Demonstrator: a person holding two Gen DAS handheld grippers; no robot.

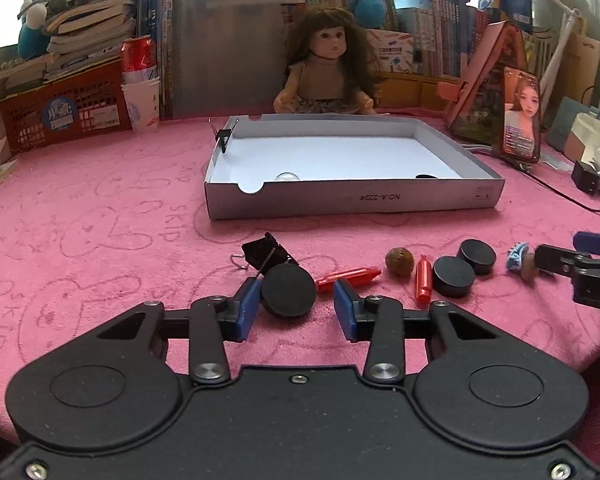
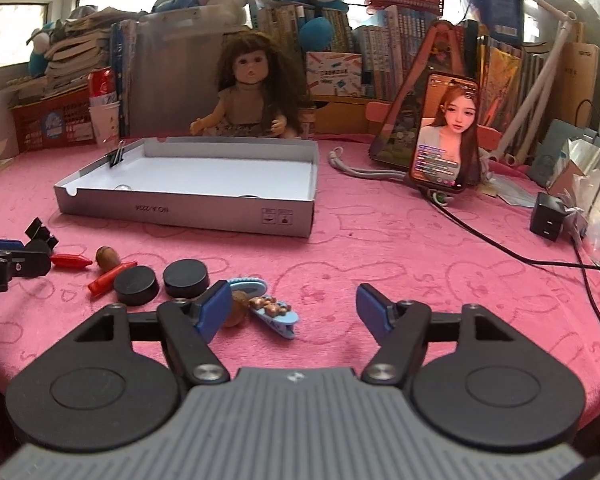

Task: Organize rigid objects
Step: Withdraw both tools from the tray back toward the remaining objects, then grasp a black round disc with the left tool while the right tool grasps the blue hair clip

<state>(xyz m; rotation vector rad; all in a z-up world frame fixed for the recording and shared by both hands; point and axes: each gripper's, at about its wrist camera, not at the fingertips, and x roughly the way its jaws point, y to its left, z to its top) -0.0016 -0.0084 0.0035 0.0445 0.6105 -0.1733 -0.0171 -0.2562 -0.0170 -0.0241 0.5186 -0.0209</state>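
Observation:
My left gripper (image 1: pixel 296 308) is open around a black disc (image 1: pixel 288 290) lying on the pink cloth; the disc touches the left pad. A black binder clip (image 1: pixel 266 254) lies just beyond it. Two red crayons (image 1: pixel 348 276) (image 1: pixel 423 278), a walnut (image 1: pixel 399 261) and two more black discs (image 1: pixel 454 276) (image 1: pixel 477 256) lie to the right. My right gripper (image 2: pixel 290 312) is open over a blue hair clip (image 2: pixel 270 312), with a brown nut (image 2: pixel 236 310) by its left pad. The grey shallow box (image 1: pixel 352 200) (image 2: pixel 188 214) stands behind, holding a clear ball (image 1: pixel 287 177) and a dark object.
A binder clip (image 2: pixel 116 156) is clamped on the box's left wall. A doll (image 1: pixel 328 68) sits behind the box. A phone (image 2: pixel 446 132) on a stand, its cable (image 2: pixel 512 254) and a black charger (image 2: pixel 548 216) are at the right. Books and baskets line the back.

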